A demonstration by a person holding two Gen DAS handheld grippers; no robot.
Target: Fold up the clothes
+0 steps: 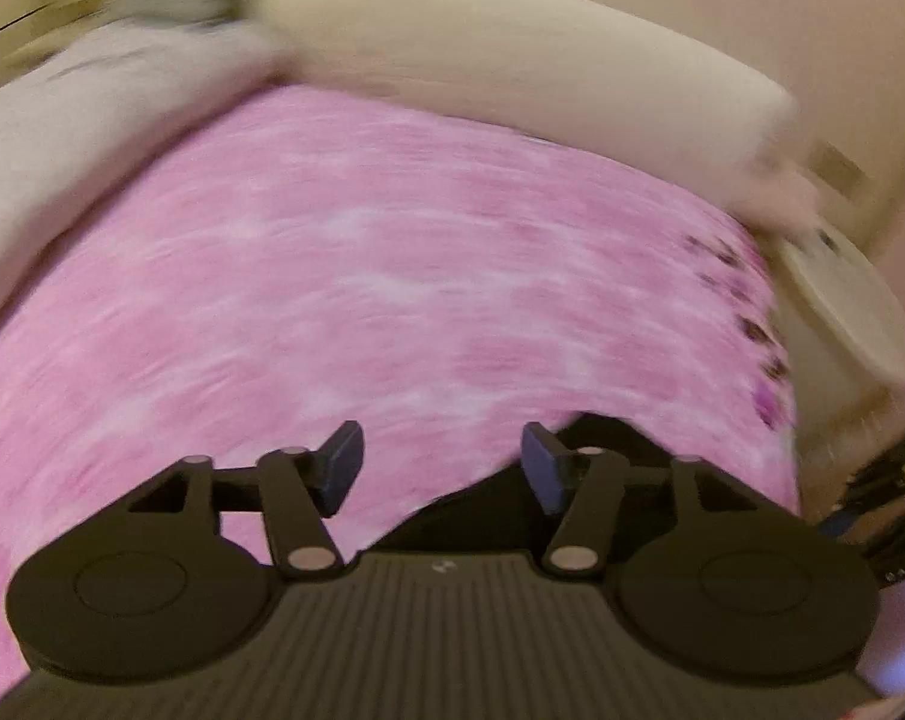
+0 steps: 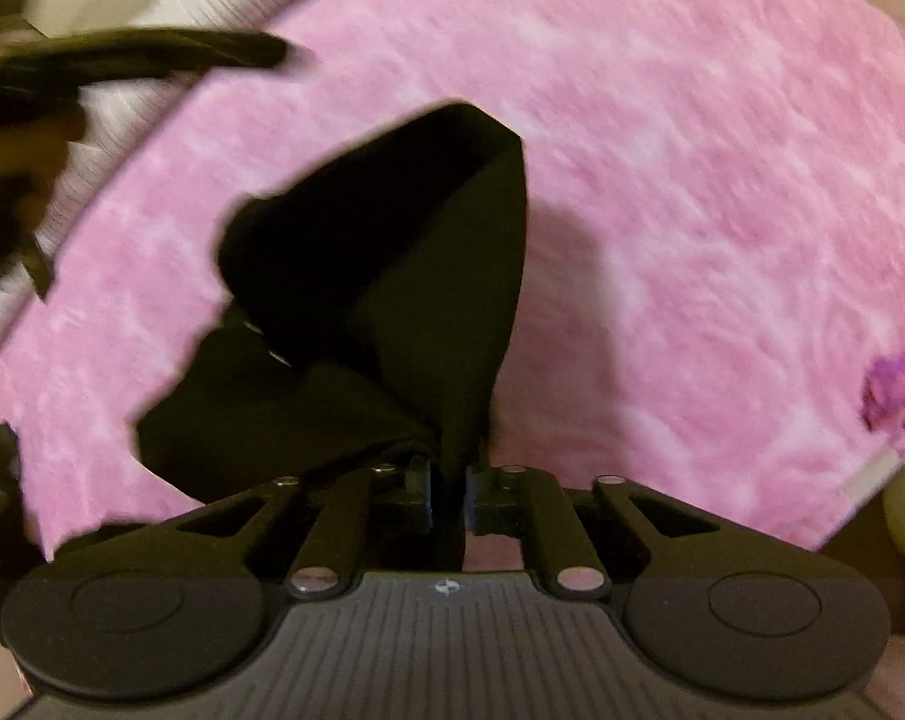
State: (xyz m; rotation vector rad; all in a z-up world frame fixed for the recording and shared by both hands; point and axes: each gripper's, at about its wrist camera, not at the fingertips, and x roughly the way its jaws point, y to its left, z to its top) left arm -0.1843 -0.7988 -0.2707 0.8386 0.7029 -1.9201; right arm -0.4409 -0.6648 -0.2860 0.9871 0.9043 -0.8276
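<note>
My right gripper [image 2: 447, 495] is clenched on a fold of the black garment [image 2: 380, 276], which rises from the fingers to the middle of the right wrist frame, above the pink blanket [image 2: 692, 180]. My left gripper [image 1: 440, 468] is released, fingers spread, nothing between them, low in its frame over the same blanket [image 1: 332, 270]. A cream pillow [image 1: 512, 54] lies across the top.

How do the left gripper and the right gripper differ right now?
The left gripper is open and holds nothing; the right gripper is shut on a black garment. The left's blue pads show; the right's are mostly hidden by cloth. Both are over the pink blanket.
</note>
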